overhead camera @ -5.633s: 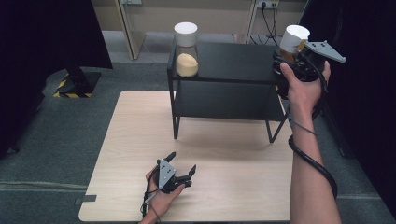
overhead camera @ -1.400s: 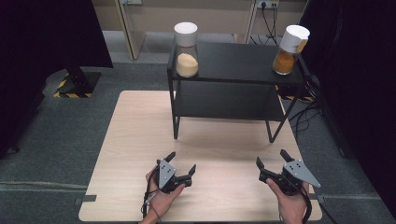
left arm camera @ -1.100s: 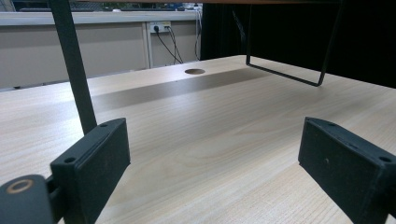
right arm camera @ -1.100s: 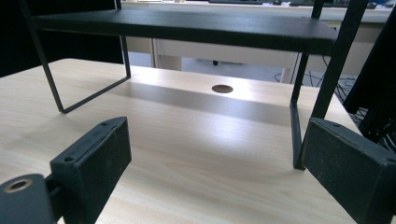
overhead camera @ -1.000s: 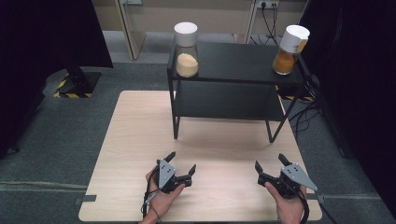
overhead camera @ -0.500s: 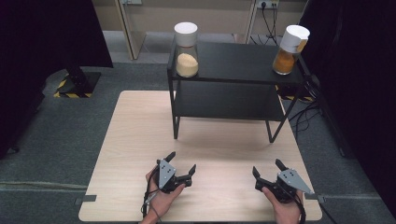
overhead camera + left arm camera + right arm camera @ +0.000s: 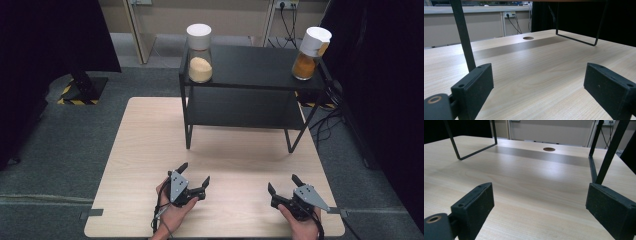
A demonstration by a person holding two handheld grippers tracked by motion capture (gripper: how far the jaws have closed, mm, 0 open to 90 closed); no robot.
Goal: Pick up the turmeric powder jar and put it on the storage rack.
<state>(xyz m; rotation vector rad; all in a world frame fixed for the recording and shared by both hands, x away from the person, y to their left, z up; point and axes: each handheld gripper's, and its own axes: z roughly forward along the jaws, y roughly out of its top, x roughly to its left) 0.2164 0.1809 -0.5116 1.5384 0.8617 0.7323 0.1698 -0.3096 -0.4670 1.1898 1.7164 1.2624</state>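
Since a few seconds back, the right claw (image 7: 282,184) has come down from the far right corner of the black shelf rack (image 7: 250,65), where it was up at the white-lidded jar of orange powder (image 7: 310,54), and now sits low at the near edge of the desk (image 7: 150,135), in the person's right hand (image 7: 300,225); over the last second it has crept a little toward the left claw (image 7: 194,175). That jar stands on the rack's top shelf, well ahead of the right claw and slightly to its right, with nothing touching it. A second jar, holding pale powder (image 7: 200,52), stands at the other end of the same shelf, well ahead of the left claw, which has not shifted at all. Both claws are spread wide with nothing between their jaws: in the left gripper view bare wood lies between the two black pads (image 7: 472,90), and the right gripper view shows the same between its pads (image 7: 472,207). Each claw points toward the rack, whose thin black legs (image 7: 610,150) rise just ahead of it, and a round cable hole (image 7: 549,149) in the desk lies farther on, under the rack. From above, the claws seem to rest on or barely over the wood, though I can't quite tell which. They sit well apart from each other.
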